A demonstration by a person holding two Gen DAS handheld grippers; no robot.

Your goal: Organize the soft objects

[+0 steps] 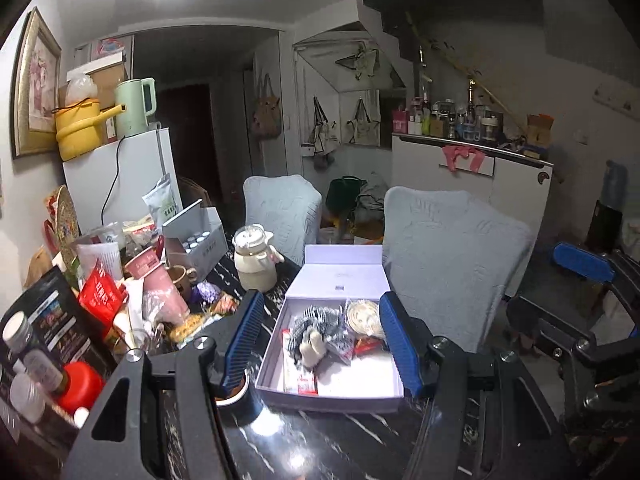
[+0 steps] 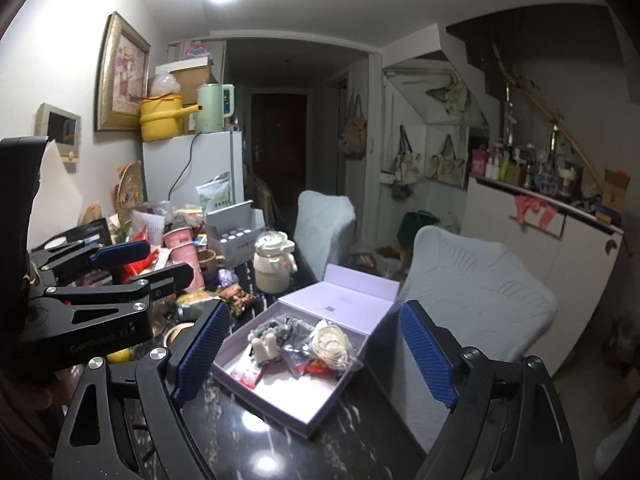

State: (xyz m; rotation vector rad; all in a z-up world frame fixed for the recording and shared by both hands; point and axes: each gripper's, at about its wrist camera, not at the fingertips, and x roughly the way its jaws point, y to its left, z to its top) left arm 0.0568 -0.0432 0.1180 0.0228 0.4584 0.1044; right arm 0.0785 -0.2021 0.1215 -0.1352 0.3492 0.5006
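Both claws wide and empty over the open lavender box [image 1: 280, 372] on a crowded black marble table [image 1: 340, 448].

The dim room, covered chairs [image 1: 452, 240] and piled clutter [image 1: 100, 292] leave me little margin: swinging my left gripper [image 1: 320, 344] or right gripper [image 2: 312, 356] could tip the cream jug [image 1: 256, 260]. The grey knit soft toy [image 1: 316, 328] lies inside the box; loose packets [image 2: 332, 348] beside it may snag.

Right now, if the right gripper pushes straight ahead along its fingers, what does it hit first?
Probably the open lavender box: the right gripper is open and empty, with the box's near corner between its fingers. Inside lie a grey knitted item and bagged trinkets. Height above the box is unclear.
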